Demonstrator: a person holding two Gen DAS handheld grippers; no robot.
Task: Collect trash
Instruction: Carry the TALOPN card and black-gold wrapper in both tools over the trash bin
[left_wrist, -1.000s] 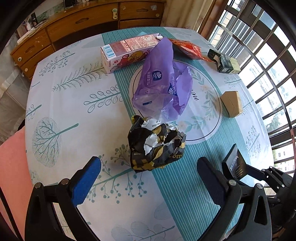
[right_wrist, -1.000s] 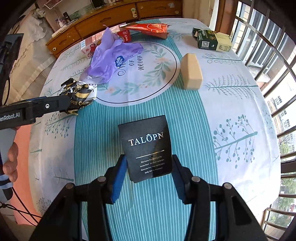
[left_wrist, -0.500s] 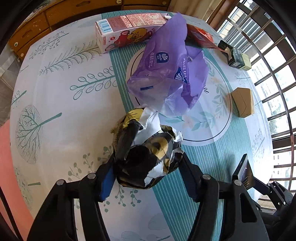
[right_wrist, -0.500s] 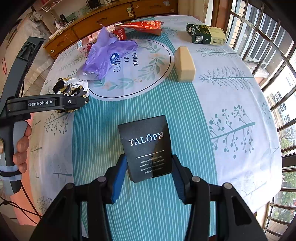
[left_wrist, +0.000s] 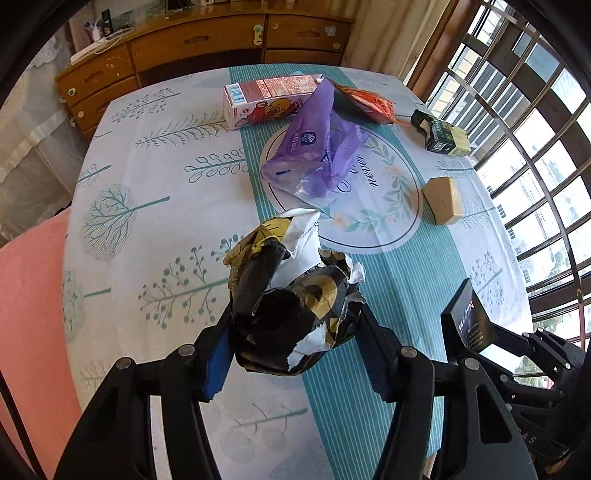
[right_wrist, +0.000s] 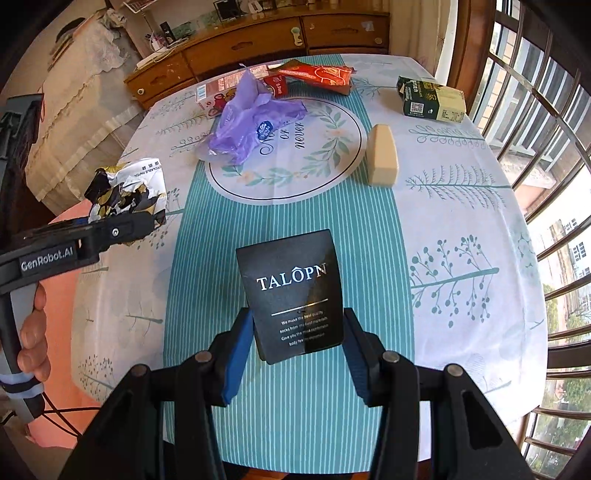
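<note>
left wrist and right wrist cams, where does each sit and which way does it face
Left wrist: sits on the left tongs, looking steeply down at the table; the tongs grip a crumpled black-and-gold wrapper; the right tongs show at right.
Right wrist: sits on the right tongs, also looking down; they grip a black TALOPN pouch; the left hand shows.
Shared: purple bag, tan box, both held items.

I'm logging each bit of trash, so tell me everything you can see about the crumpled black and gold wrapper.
The crumpled wrapper is a scrunched wad, black and gold outside with a white or silvery lining showing at torn folds; it looks like foil-lined paper. It sits clamped between the blue pads of the left claw, lifted clear of the tablecloth, its crinkled end sticking out past the fingertips. Nothing else touches it.
</note>
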